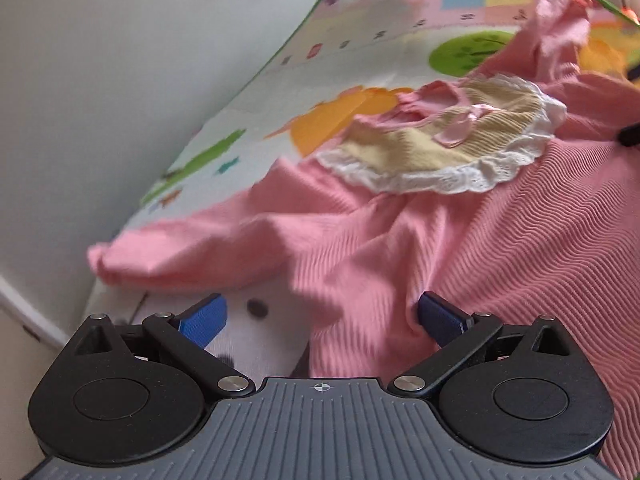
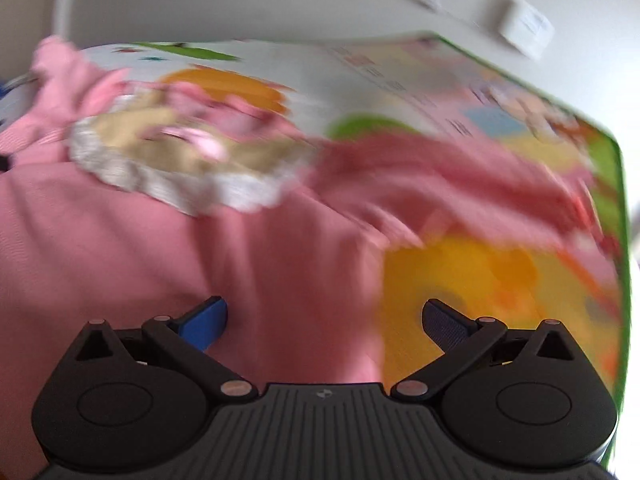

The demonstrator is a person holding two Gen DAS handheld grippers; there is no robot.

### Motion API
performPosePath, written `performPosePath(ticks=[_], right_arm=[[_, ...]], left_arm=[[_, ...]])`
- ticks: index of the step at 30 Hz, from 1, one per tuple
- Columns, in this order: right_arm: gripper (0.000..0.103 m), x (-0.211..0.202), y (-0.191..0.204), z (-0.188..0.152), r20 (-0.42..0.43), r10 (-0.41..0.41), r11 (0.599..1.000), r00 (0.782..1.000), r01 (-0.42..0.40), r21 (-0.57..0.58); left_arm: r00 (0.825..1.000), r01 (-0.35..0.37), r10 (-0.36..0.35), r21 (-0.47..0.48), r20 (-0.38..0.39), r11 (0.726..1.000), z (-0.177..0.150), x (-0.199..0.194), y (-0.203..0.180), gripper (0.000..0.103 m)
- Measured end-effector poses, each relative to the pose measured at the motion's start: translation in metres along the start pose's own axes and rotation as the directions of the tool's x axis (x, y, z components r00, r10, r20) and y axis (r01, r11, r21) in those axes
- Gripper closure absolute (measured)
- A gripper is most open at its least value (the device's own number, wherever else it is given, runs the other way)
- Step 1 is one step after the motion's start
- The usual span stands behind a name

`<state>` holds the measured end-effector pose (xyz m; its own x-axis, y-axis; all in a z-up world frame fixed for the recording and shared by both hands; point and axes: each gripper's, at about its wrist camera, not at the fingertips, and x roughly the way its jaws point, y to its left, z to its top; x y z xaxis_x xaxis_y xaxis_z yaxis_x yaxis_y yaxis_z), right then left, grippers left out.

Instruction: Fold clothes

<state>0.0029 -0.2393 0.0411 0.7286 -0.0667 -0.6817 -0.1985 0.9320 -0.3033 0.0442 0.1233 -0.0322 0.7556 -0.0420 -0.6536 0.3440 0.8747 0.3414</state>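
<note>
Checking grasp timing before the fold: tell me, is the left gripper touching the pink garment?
Touching. In the left wrist view the left gripper is open, and pink garment fabric presses against the inner face of its fingers on one side.

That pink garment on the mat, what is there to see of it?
The pink garment looks like a child's ribbed knit top or dress. At its neck sits a round beige collar edged with white lace, with a small pink bow on it. It lies spread but rumpled on the play mat, collar up; one sleeve reaches past the mat's edge. The left gripper is open astride its near edge, one finger against the cloth. The right gripper is also open over it.
</note>
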Motion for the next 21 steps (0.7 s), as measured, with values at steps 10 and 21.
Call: performPosePath(ticks=[10, 21], right_arm=[[0.000, -0.025, 0.016, 0.035, 0.165, 0.141, 0.990, 0.976, -0.143, -0.002], [0.000, 0.027, 0.059, 0.049, 0.077, -0.006, 0.991, 0.997, 0.016, -0.133]], left_arm=[[0.968, 0.209, -0.189, -0.111, 0.163, 0.972, 0.036, -0.024, -0.001, 0.000], [0.999, 0.002, -0.004, 0.033, 0.052, 0.999, 0.035, 0.030, -0.026, 0.000]])
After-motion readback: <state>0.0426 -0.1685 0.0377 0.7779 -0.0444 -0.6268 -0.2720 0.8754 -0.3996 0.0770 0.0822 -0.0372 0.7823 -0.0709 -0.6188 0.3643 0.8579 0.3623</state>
